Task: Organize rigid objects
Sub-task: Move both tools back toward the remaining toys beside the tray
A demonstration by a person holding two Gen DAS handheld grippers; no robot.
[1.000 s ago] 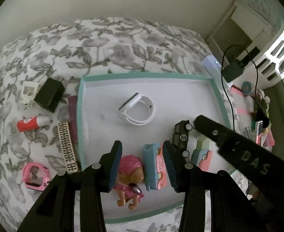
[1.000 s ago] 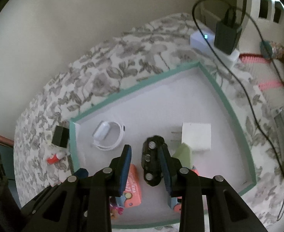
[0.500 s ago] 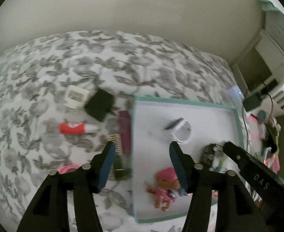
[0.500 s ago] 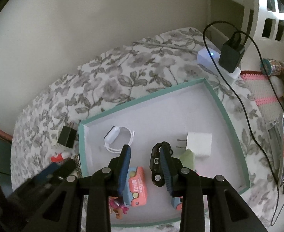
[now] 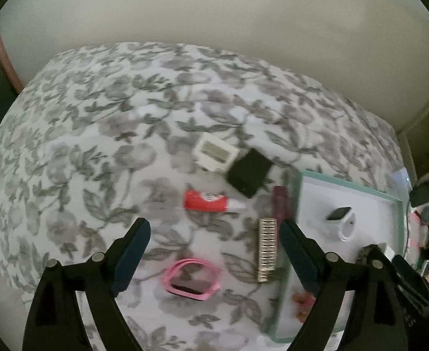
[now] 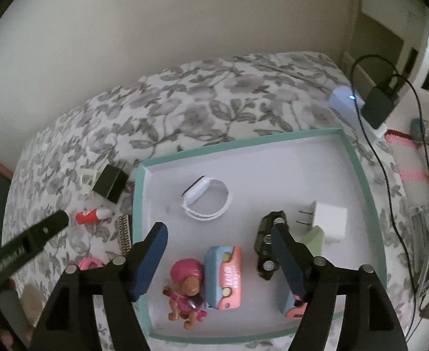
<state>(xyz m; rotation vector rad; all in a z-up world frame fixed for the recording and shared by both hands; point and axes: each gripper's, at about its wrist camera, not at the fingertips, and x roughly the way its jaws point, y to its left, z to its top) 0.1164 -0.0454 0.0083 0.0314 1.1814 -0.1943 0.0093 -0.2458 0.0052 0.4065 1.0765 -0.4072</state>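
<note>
Teal-rimmed tray point(image 6: 360, 172): white band point(image 6: 207, 200); toy car point(image 6: 268, 244); doll point(image 6: 185, 289); charger point(image 6: 330, 223)

A plain beige wall point(image 6: 185, 29) is seen from 10 to 1 o'clock. A bedspread with a grey floral print point(image 5: 126, 111) is spread below it. White latticed furniture point(image 6: 427, 67) is located at 2 o'clock. Lighting is dim and diffuse.

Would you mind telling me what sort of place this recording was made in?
Most likely a bedroom at home: the work surface is a bed with a floral bedspread set against a plain wall, a charger is plugged in beside it, and a teal-rimmed tray holds toys.
</note>
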